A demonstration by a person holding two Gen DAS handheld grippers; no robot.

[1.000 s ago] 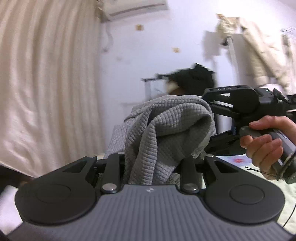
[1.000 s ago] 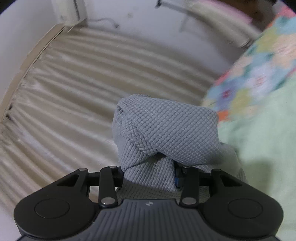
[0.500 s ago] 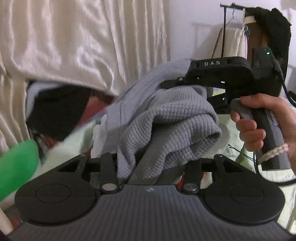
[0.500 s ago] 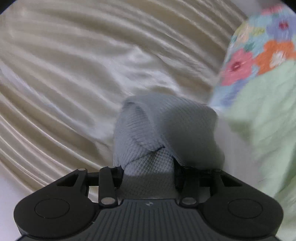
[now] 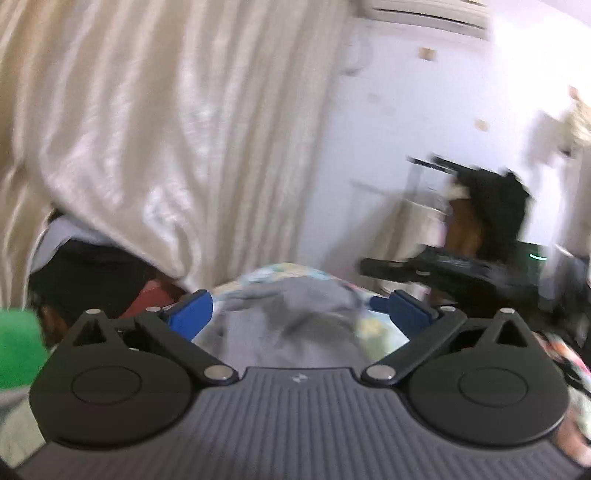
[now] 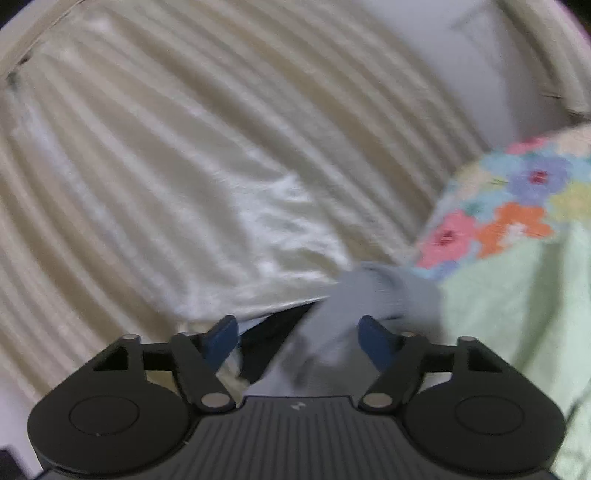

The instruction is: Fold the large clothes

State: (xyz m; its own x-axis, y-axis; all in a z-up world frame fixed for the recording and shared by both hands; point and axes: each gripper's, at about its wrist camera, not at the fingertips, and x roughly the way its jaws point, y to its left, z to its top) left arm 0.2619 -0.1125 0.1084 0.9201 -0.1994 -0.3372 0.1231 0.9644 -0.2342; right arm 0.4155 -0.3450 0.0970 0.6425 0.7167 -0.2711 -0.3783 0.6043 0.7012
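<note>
Nearest in the left wrist view, the left claw stands with its jaws spread wide, blue pads apart and nothing between them; half a second ago they were clamped on a bunch of the grey knit garment. That garment now lies loose just ahead of the pads, blurred, slumped on the flowered bedspread rather than hanging from the claw.

The right wrist view tells the same: the right claw has let go as well, its blue fingertips wide apart, where earlier they pinched a thick fold. The grey cloth sits beyond the pads, smeared by motion, lying where the pale green sheet meets the flower-print cover. A dark wedge shows between the pads, to the left of the cloth; what it is cannot be made out.

Farther off in the left view, the other gripper appears as a dark blurred bar to the right, beyond the garment, lower and farther away than before. To the left a green object and a dark heap sit below the cream curtain. Behind, the white wall carries an air-conditioning unit, and dark clothing hangs on a rack.
</note>
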